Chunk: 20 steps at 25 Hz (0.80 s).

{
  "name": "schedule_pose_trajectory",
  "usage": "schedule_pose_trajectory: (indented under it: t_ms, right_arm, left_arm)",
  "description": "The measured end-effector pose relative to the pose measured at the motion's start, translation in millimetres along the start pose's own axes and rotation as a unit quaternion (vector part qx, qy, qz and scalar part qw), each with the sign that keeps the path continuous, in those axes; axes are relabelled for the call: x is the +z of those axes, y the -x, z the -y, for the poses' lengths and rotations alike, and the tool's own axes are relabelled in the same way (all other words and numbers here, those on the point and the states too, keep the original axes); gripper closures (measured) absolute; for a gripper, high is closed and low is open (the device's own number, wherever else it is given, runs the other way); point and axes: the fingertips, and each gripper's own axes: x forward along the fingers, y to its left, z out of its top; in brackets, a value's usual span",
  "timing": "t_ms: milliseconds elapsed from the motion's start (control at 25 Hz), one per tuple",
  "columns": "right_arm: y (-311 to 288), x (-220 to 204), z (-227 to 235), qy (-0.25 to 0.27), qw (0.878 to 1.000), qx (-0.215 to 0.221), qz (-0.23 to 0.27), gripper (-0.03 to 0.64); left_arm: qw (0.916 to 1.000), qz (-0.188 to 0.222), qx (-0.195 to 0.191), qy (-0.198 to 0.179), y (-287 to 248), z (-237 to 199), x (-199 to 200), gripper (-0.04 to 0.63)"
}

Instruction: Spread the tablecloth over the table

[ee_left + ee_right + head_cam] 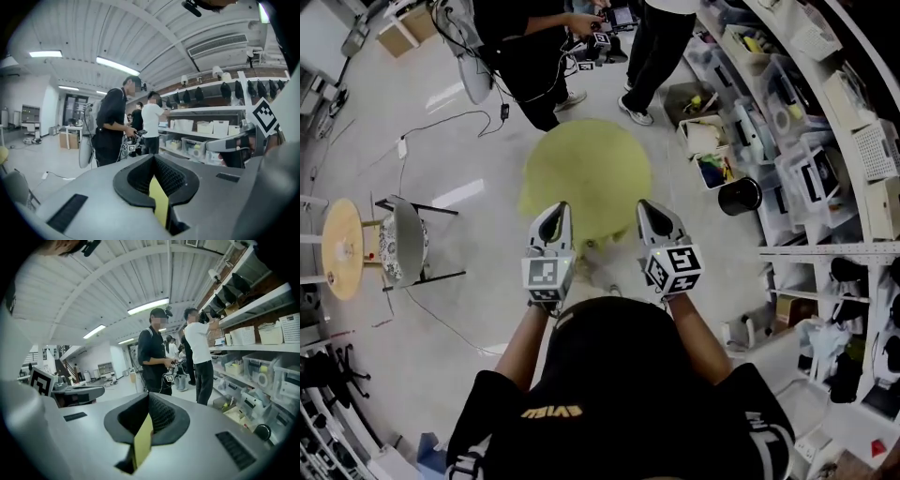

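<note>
Looking down from the head camera, we see 2 grippers held out side by side in front of the person. The left gripper (pixel 554 214) has its jaws closed tight on the yellow-green tablecloth (pixel 586 173); its own view shows a strip of yellow fabric pinched between the pads. The cloth fans out ahead of both grippers as 1 broad, rounded sheet. The right gripper (pixel 652 212) likewise has its jaws clamped on the near edge, with yellow fabric caught between them in its own view.

We judge the step in hand to be the throw: the near edge is gripped at 2 points and the sheet is opened out. The sheet hides whatever lies under it, so we cannot tell whether the table is there. The next move calls for lowering the cloth evenly, both grips level and apart, so it lands flat and centred.

Around it, a pale glossy floor (pixel 469 141) carries a loose cable (pixel 450 323). At far left stands a small round wooden worktop (pixel 337 225), with a chair (pixel 405 242) just beside it, both well apart from the cloth. 2 people (pixel 530 56) stand beyond the cloth. At right, a black bucket (pixel 741 195) sits near shelves (pixel 853 112) crowded with plastic bins.
</note>
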Motion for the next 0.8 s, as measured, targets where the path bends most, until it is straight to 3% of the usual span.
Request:
schedule_pose_trajectory:
  t_ms: [440, 800]
  right_arm:
    - [88.1, -41.3, -32.0, 0.011, 0.999, 0.038, 0.008, 0.615]
    - [112.2, -29.6, -57.1, 0.06, 0.997, 0.032, 0.029, 0.615]
  left_arm:
    - [0.9992, 0.022, 0.022, -0.025, 95.3, 66.0, 1.5, 0.58]
    - [0.9984, 0.038, 0.039, -0.017, 132.6, 69.5, 3.2, 0.58]
